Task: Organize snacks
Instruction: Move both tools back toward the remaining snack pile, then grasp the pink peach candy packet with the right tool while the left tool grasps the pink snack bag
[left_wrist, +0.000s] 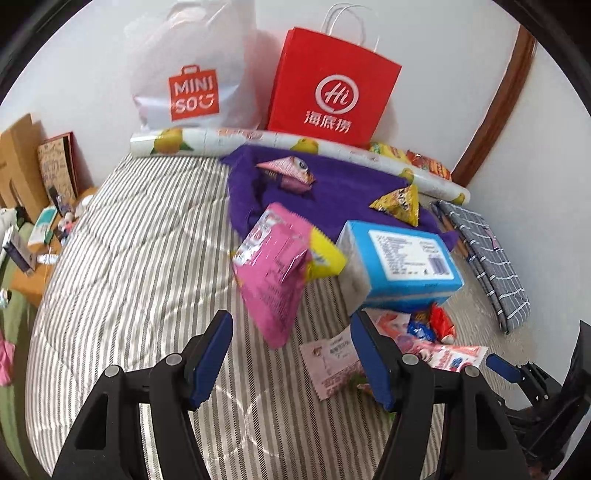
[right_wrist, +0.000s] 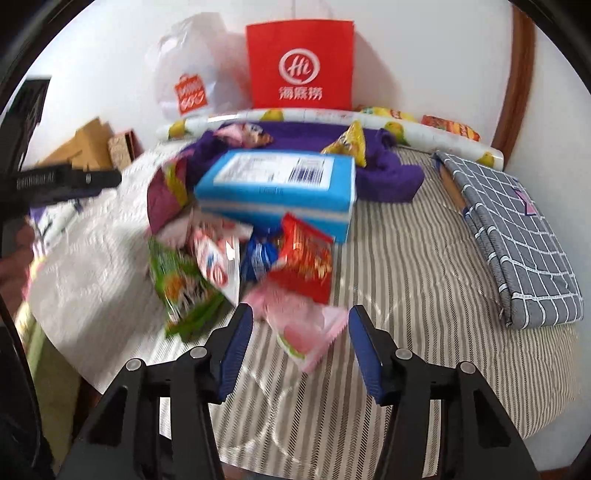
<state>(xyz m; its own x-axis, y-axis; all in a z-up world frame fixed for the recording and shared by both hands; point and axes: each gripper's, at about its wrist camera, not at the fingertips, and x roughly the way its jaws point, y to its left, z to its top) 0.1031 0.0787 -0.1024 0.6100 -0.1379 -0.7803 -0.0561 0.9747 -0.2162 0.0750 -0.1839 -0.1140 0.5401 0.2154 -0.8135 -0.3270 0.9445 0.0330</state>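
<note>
I judge this the reach for a first snack. My right tongs (right_wrist: 300, 345) stand open around a pink packet (right_wrist: 304, 330), pads not yet pressing; next they need to close on it. My left tongs (left_wrist: 291, 360) hang open and empty before a pink bag (left_wrist: 275, 275). Beyond: one blue box (right_wrist: 277, 184), two triangular packs on a purple cloth (left_wrist: 332, 184), then two shopping bags.

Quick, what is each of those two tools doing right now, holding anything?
Left tool: open, holding nothing, above the striped cover.
Right tool: open, a pink snack packet between its fingers, not gripped.
</note>
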